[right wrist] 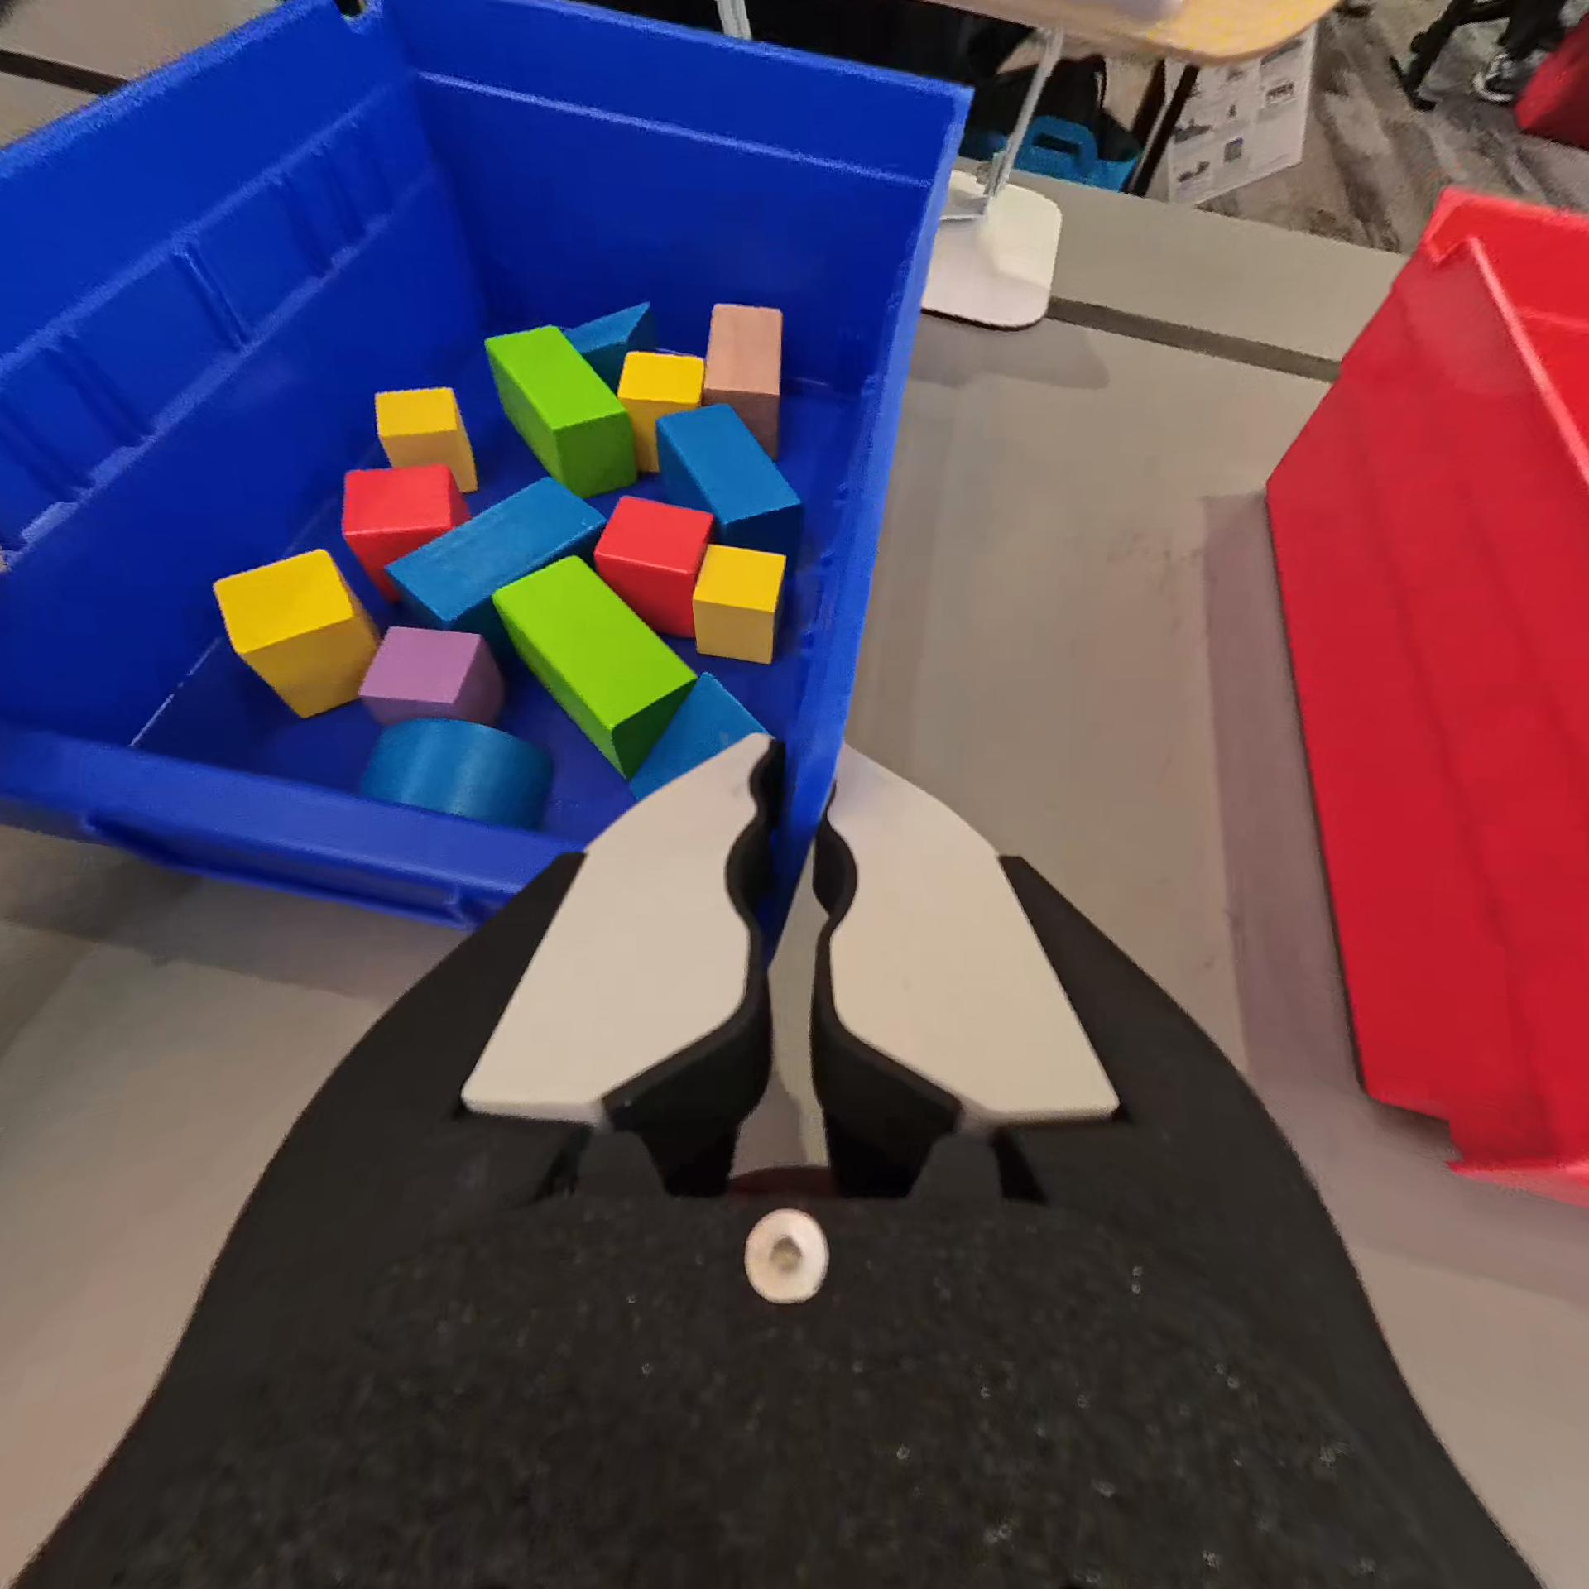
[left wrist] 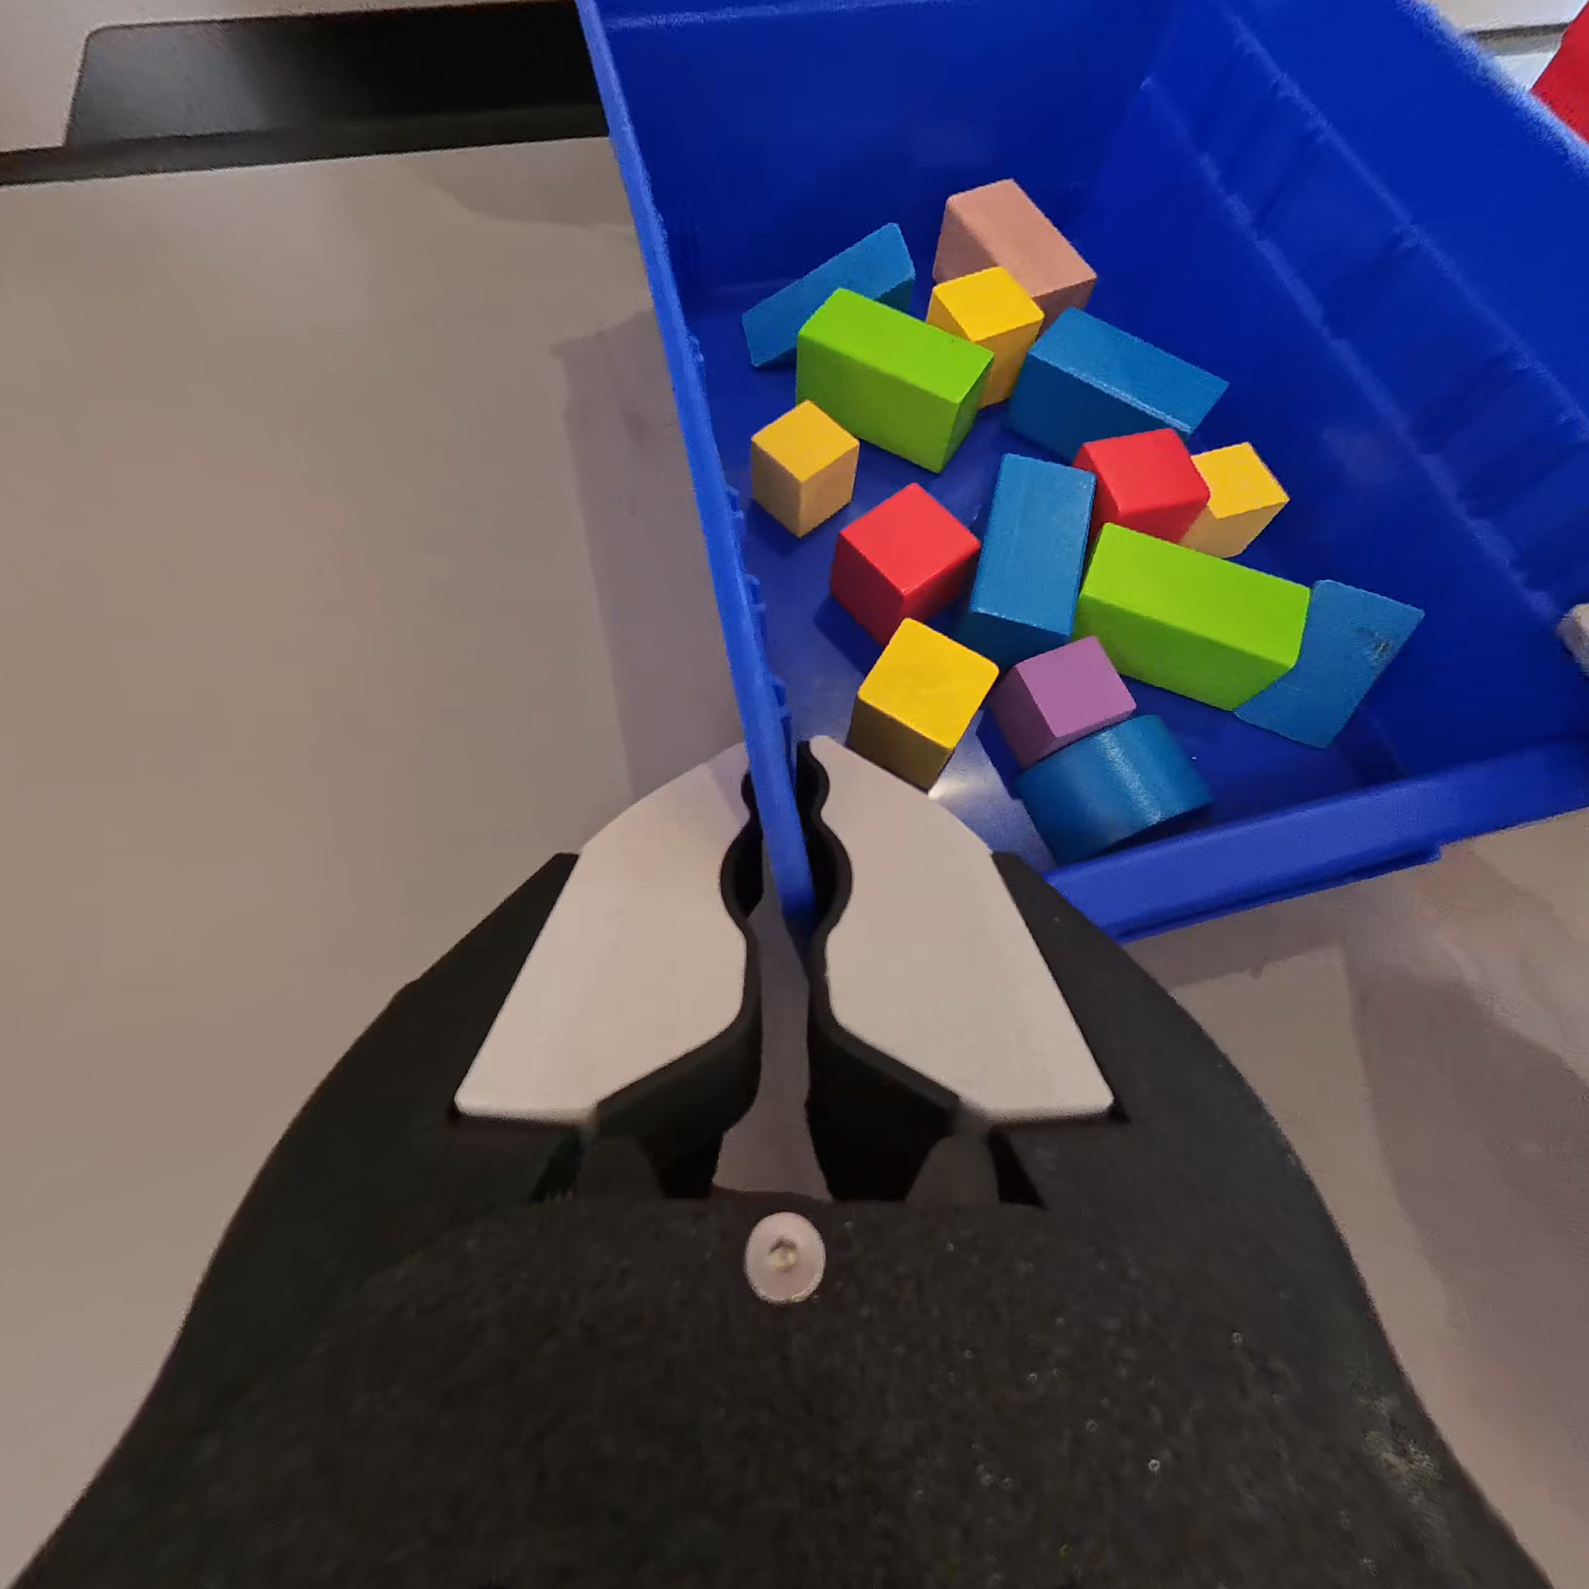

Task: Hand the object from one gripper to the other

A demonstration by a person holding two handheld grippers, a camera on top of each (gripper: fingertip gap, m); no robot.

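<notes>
- Left wrist view: the left gripper [left wrist: 778,825] is seen clamped on the blue bin [left wrist: 860,129]'s left wall.
- The right gripper [right wrist: 795,825] is clamped on the bin's opposite wall [right wrist: 868,516]; both are equally near.
- Wooden blocks [right wrist: 593,653] are scattered inside, between the grippers.

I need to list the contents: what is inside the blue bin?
Inside the blue bin lie loose wooden blocks: yellow cubes, red cubes, green bricks, blue pieces, one purple block. The right gripper covers its near corner.

No readable writing; only blurred print on a white sheet [right wrist: 1242,116] in the background.
</notes>
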